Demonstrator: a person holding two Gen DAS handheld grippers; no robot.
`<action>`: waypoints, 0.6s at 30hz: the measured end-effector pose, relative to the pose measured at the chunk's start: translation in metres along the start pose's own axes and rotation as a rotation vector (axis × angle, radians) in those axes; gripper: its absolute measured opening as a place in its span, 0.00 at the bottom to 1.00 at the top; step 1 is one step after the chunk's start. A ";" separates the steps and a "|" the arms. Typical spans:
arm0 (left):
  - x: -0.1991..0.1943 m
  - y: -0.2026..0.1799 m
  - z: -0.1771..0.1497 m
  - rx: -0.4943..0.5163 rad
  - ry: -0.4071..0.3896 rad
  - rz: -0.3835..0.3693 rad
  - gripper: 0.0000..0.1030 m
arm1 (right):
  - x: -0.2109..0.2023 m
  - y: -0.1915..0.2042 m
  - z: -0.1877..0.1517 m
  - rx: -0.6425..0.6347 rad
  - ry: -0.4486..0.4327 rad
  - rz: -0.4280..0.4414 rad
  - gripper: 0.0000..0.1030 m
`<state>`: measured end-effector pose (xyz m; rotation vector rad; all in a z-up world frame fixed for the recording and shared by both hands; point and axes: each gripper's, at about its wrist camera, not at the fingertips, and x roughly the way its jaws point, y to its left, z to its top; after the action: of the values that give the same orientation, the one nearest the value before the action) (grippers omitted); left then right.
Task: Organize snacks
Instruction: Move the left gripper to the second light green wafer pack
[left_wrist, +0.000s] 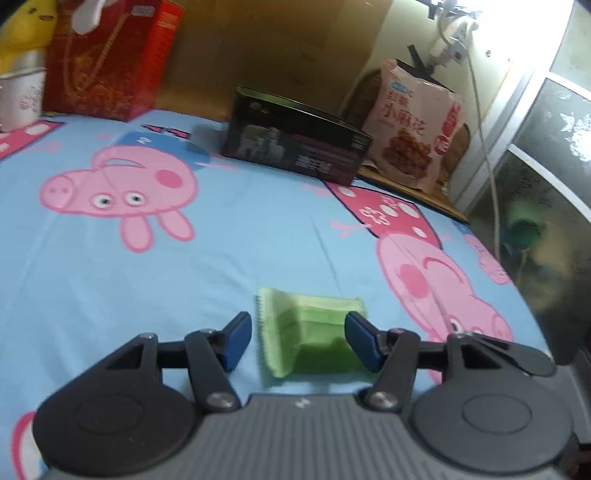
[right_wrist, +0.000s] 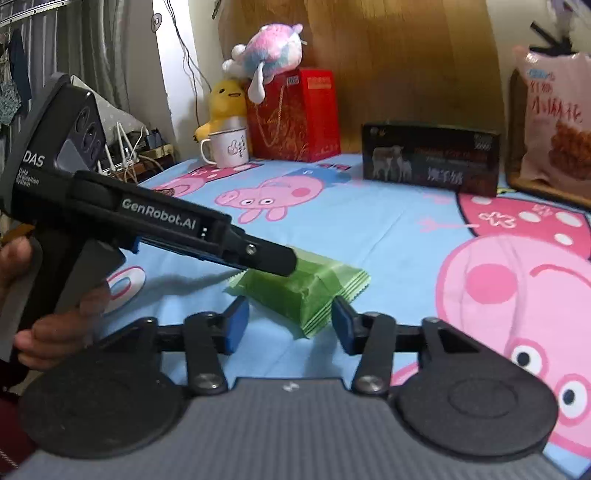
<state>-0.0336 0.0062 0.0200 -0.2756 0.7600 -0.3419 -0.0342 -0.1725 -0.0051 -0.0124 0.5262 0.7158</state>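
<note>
A green snack packet (left_wrist: 310, 332) lies flat on the blue cartoon-pig bedsheet (left_wrist: 258, 240). In the left wrist view my left gripper (left_wrist: 299, 339) straddles it. Its right pad overlaps the packet's edge, and a sliver of sheet shows between the left pad and the packet, so the gripper is open. In the right wrist view the same packet (right_wrist: 306, 291) shows layered crimped edges. My right gripper (right_wrist: 290, 325) is open just in front of it, with the packet's near corner between the blue pads. The left gripper (right_wrist: 284, 264) reaches in from the left over the packet's far side, held by a hand (right_wrist: 55, 332).
A black box (right_wrist: 432, 162), a pink snack bag (right_wrist: 554, 118) and a red gift bag (right_wrist: 295, 114) stand along the wooden headboard. A white mug (right_wrist: 225, 147) and plush toys (right_wrist: 269, 48) sit at the back left. The bed's edge (left_wrist: 524, 295) drops off to the right.
</note>
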 end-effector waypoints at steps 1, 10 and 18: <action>-0.002 0.002 0.000 -0.003 -0.006 0.011 0.56 | -0.001 0.000 -0.001 -0.001 -0.007 -0.006 0.58; -0.014 0.014 0.004 0.040 -0.076 0.184 0.75 | -0.012 -0.010 -0.006 0.027 -0.061 -0.093 0.74; -0.011 0.033 0.013 0.069 -0.108 0.284 0.75 | -0.022 -0.036 -0.002 0.134 -0.144 -0.213 0.76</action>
<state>-0.0253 0.0418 0.0241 -0.1176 0.6687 -0.0839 -0.0264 -0.2135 -0.0024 0.1057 0.4264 0.4688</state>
